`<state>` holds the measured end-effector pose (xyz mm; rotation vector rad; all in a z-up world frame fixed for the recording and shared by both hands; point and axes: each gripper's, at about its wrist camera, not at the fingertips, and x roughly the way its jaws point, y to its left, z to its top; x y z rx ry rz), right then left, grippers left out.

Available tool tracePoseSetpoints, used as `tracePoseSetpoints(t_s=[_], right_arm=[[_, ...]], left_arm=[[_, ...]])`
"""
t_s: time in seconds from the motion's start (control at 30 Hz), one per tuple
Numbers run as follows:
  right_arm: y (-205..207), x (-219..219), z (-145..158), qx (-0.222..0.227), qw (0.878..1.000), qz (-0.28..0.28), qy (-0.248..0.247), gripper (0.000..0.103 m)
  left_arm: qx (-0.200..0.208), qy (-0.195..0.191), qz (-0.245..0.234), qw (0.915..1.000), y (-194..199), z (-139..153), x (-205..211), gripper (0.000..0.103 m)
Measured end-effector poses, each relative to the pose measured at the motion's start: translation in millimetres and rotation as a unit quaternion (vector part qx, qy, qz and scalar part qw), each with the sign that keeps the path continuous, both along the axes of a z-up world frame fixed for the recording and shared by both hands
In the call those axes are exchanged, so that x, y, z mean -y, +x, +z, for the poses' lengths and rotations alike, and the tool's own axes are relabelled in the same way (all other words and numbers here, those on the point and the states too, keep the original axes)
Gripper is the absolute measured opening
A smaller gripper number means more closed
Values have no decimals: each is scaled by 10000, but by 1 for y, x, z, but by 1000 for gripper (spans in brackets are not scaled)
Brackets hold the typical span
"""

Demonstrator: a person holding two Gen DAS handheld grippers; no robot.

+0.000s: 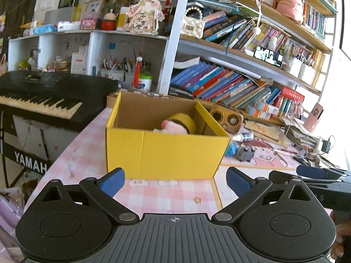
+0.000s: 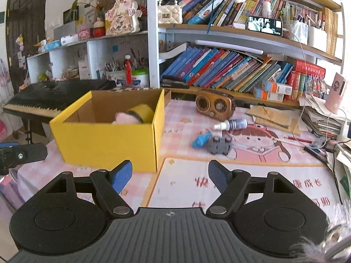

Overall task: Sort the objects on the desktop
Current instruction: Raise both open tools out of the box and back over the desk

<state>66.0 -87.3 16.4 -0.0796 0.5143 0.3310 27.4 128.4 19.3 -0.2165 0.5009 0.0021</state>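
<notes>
At the left, a black keyboard (image 2: 43,100) runs out of view past the frame edge. The yellow box (image 2: 109,140) stands open on the table (image 2: 182,122); its near wall hides most of a pink soft thing (image 2: 126,118) and a yellow-and-black roll (image 2: 141,112) inside. Further right, outside the box, lie a blue bundle (image 2: 201,139), hard to identify, a grey toy (image 2: 220,145), a spray bottle (image 2: 232,124) and a brown radio (image 2: 215,105). The left gripper (image 1: 175,180) and right gripper (image 2: 170,174) both have fingers spread, empty.
</notes>
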Motion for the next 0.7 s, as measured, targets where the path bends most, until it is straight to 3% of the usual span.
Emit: tracePoseSetpoints(t_s=[0.7], right_arm=[[-43,-9,-21,-497,9984,186,-185,89]], left_arm=[[-474,191,-264,9983,-30,-19,21,101]])
